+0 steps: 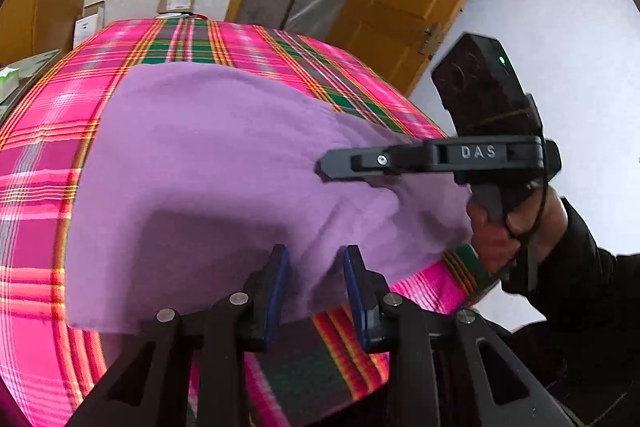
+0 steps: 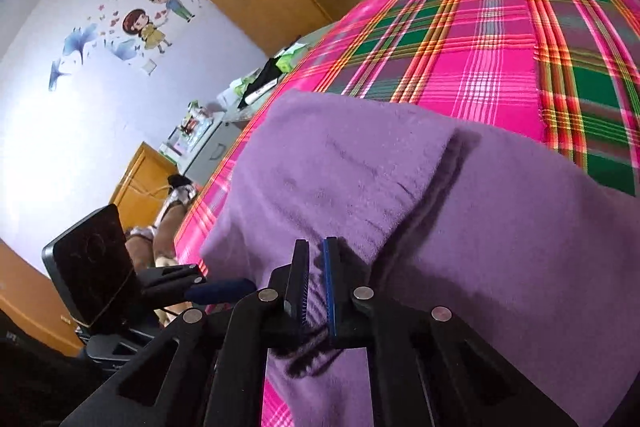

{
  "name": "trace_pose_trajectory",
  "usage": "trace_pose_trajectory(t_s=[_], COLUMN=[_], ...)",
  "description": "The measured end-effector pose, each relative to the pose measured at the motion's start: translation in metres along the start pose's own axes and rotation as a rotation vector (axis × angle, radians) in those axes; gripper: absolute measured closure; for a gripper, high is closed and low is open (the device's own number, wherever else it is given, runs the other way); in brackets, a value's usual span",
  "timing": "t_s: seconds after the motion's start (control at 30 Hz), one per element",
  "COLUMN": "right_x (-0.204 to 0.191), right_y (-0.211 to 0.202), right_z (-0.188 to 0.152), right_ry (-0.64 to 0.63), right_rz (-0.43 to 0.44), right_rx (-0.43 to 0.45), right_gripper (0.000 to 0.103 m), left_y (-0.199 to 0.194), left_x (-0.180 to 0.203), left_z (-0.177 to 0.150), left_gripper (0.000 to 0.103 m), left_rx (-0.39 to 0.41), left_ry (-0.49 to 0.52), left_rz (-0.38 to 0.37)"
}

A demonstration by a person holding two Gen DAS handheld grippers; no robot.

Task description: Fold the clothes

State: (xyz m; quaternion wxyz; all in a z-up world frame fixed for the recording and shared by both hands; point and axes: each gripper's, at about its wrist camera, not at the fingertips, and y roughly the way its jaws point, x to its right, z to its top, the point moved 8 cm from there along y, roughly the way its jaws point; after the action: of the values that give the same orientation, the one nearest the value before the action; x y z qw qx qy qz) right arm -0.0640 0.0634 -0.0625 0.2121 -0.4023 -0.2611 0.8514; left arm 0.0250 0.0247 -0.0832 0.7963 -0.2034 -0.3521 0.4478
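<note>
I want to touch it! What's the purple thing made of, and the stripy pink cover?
The purple cloth looks like soft fleece or terry: matte and fuzzy. The plaid cover looks like thin woven cotton, smooth, with its stripes woven in.

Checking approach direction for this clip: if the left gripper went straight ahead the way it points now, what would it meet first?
The left gripper, open, points at the purple garment on the plaid-covered bed. Its near edge already lies between the fingers, so the cloth comes first, though depth is hard to judge.

grippers: black frames, blue pads (image 1: 280,283), silver rivets | right gripper (image 1: 340,163): "DAS" marking, green light | sleeve (image 1: 580,267): black
</note>
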Motion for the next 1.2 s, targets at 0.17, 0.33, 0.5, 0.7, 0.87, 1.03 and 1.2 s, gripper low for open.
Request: trace_pose_trajectory(t_s=[0.17,0.33,0.5,0.7,0.87,1.03,1.2], right_x=[-0.01,0.014,0.054,0.019,-0.013,-0.025,0.009], right_y=[-0.013,-0.006,0.003,0.002,0.019,0.063,0.1], right_z=[0.019,0.053,0.067,0.081,0.093,0.102,0.103], right_ry=[-0.039,0.045,0.174,0.116,0.083,0.112,0.261], right_rz=[-0.022,-0.024,-0.037,0.019,0.117,0.21,0.235], right_rx=[0.039,0.066,0.055,0.07,0.028,-0.078,-0.139], right_gripper=[0.092,0.092,0.097,0.092,0.092,0.092,0.103], left_y=[-0.005,0.019,0.007,-0.023,-0.041,-0.041,-0.043], left_x=[0.002,0.005,0.001,-0.041,-0.078,-0.086,-0.088], left_z=[0.018,0.01,0.01,0.019,0.023,0.013,0.005], left_gripper=[0.075,0.075,0.075,0.075,0.075,0.075,0.075], left_rx=[0.044,-0.025,0.0,0.083,0.111,0.098,0.095], left_ry=[-0.01,0.009,0.004,-0.067,-0.131,-0.147,-0.157], left_rz=[-0.014,-0.027,-0.026,0.104,0.21,0.236,0.227])
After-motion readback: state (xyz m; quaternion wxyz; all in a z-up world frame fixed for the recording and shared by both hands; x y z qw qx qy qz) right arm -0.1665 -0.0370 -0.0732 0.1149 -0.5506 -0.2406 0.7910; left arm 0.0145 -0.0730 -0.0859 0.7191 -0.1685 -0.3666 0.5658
